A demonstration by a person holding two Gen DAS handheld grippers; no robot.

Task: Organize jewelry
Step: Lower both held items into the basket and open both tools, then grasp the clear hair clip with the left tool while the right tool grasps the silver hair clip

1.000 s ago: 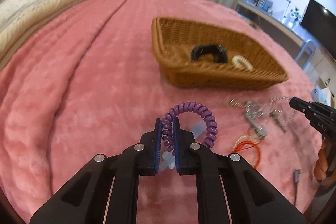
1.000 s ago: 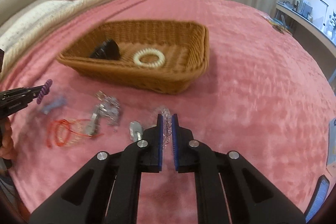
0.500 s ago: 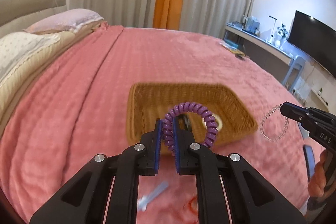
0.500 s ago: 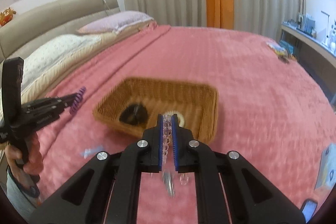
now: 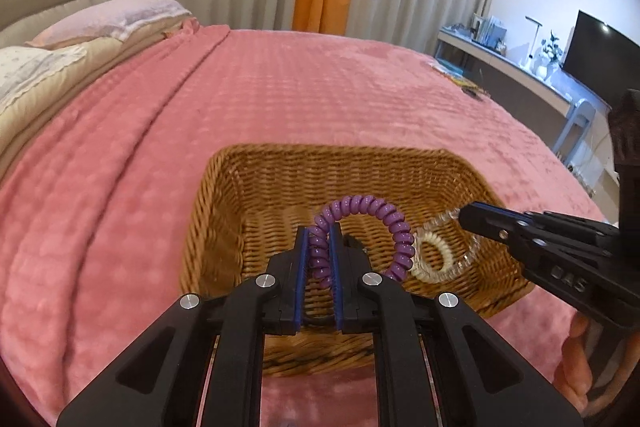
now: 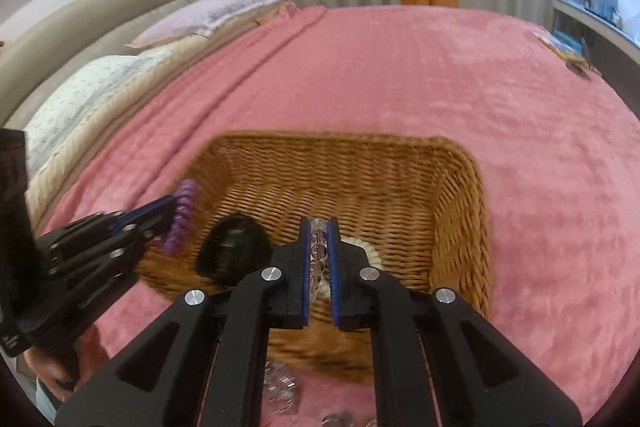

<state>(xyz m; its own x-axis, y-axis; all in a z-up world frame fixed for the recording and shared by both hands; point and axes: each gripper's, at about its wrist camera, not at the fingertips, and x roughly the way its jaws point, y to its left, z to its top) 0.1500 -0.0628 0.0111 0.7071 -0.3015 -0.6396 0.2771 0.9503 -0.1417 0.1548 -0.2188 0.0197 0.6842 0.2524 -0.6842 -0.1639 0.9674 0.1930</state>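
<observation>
A brown wicker basket (image 5: 256, 211) (image 6: 460, 219) lies on the pink bedspread. My left gripper (image 5: 319, 239) (image 6: 170, 215) is shut on a purple spiral hair tie (image 5: 368, 211) (image 6: 182, 219) and hangs over the basket's left part. My right gripper (image 6: 320, 235) (image 5: 462, 217) is shut on a clear beaded bracelet (image 6: 319, 247) (image 5: 468, 255) that dangles above the basket's right part. Inside the basket lie a white ring-shaped band (image 5: 444, 259) (image 6: 370, 251) and a black hair clip (image 6: 234, 251), the clip mostly hidden behind the fingers in the left wrist view.
Loose silver jewelry (image 6: 284, 387) lies on the bedspread just before the basket. Pillows (image 5: 108, 15) and a headboard are at the far left. A desk with a dark screen (image 5: 600, 55) stands at the right, curtains behind. A hand (image 6: 52, 379) holds the left gripper.
Both grippers have lifted their pieces off the bedspread and carried them forward over the basket. The loose jewelry pile has dropped out of the left wrist view.
</observation>
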